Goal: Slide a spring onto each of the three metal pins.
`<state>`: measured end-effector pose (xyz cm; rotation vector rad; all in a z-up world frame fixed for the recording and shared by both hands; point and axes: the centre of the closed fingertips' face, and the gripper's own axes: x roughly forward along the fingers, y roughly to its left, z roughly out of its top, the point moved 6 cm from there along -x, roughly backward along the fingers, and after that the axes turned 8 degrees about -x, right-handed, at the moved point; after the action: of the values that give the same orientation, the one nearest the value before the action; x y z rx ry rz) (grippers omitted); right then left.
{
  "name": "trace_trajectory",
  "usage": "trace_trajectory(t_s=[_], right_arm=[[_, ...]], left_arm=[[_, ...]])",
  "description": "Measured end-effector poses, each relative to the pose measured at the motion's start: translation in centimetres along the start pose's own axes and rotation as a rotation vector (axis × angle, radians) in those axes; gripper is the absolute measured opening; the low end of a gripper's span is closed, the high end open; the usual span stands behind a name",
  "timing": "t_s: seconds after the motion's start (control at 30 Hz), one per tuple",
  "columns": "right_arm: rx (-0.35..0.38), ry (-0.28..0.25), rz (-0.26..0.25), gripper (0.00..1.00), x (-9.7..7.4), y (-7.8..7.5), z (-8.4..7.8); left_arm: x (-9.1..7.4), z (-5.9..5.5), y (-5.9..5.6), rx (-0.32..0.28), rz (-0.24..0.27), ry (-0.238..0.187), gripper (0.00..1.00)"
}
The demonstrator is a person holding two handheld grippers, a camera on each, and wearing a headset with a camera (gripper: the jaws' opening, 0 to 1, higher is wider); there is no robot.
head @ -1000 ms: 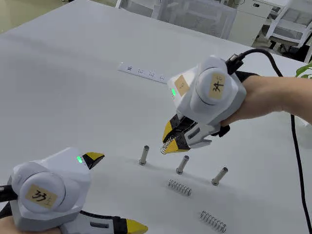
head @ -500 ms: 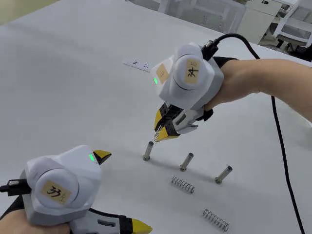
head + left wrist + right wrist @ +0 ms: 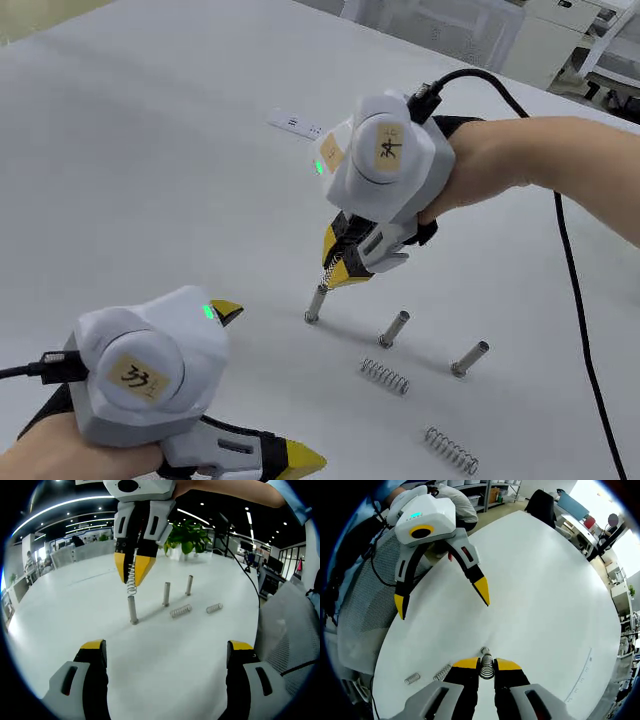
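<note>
A white table [image 3: 150, 150] spans the head view. Just above centre, the right gripper [image 3: 338, 272] points down, its jaws pinched narrowly on a spring [image 3: 327, 268] that hangs directly over the leftmost pin [image 3: 316, 303]; whether the two touch cannot be told. At lower left, the left gripper [image 3: 267, 385] hovers with jaws spread wide, holding nothing. A power strip [image 3: 297, 125] lies at upper centre. Right of centre, the middle pin [image 3: 393, 328] and the right pin [image 3: 469, 357] stand bare. One loose spring [image 3: 385, 376] lies just below them, and another loose spring [image 3: 450, 450] lies at lower right.
</note>
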<state>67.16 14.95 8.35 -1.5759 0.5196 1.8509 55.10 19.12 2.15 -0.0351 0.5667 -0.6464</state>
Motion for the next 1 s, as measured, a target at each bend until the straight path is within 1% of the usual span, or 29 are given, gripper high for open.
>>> trace_trajectory(t_s=[0.4, 0.6, 0.8, 1.0], right_arm=[[-0.005, 0.004, 0.015, 0.08, 0.6, -0.2, -0.1], [-0.004, 0.007, 0.024, 0.08, 1.0, -0.3, -0.2], [-0.013, 0.021, 0.034, 0.08, 1.8, -0.4, -0.3], [-0.019, 0.034, 0.047, 0.08, 2.9, -0.5, -0.5]], left_arm=[[0.1, -0.5, 0.0, -0.013, -0.003, 0.01, 0.98], [0.3, -0.7, 0.2, -0.02, -0.005, 0.016, 0.98], [0.3, -0.8, 0.4, -0.027, -0.003, 0.017, 0.97], [0.3, -0.8, 0.7, -0.031, 0.003, 0.019, 0.97]])
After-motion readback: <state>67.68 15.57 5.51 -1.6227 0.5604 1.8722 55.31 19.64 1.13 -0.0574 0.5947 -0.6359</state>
